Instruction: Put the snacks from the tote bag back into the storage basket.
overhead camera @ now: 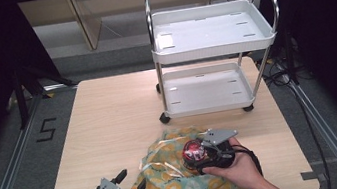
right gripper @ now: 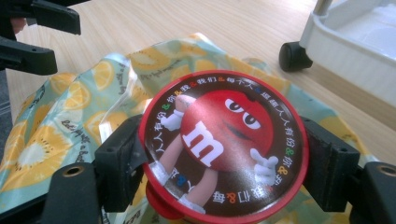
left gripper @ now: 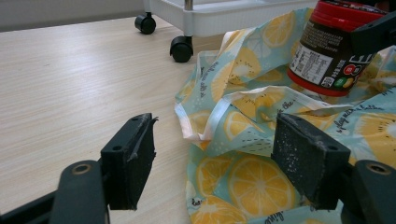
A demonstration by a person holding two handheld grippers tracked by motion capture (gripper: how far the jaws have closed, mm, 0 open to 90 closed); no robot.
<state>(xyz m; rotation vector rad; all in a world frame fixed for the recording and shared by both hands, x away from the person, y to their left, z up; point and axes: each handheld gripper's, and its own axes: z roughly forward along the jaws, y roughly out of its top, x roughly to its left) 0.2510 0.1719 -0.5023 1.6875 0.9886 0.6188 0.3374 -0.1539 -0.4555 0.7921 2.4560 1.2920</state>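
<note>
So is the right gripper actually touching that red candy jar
Touching. In the right gripper view both jaws of the right gripper press against the sides of the red candy jar, which sits clamped between them.

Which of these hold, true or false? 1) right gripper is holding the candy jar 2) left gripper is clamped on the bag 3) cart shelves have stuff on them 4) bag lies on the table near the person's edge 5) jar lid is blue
1) The right gripper holds the candy jar: true, its jaws press on both sides of the jar.
2) The left gripper is clamped on the bag: false, its jaws stand apart, with the bag's edge between them.
3) The cart carries things: false, both white shelves are bare.
4) The bag lies on the table near the person's edge: true.
5) The lid is blue: false, it is red.
</note>
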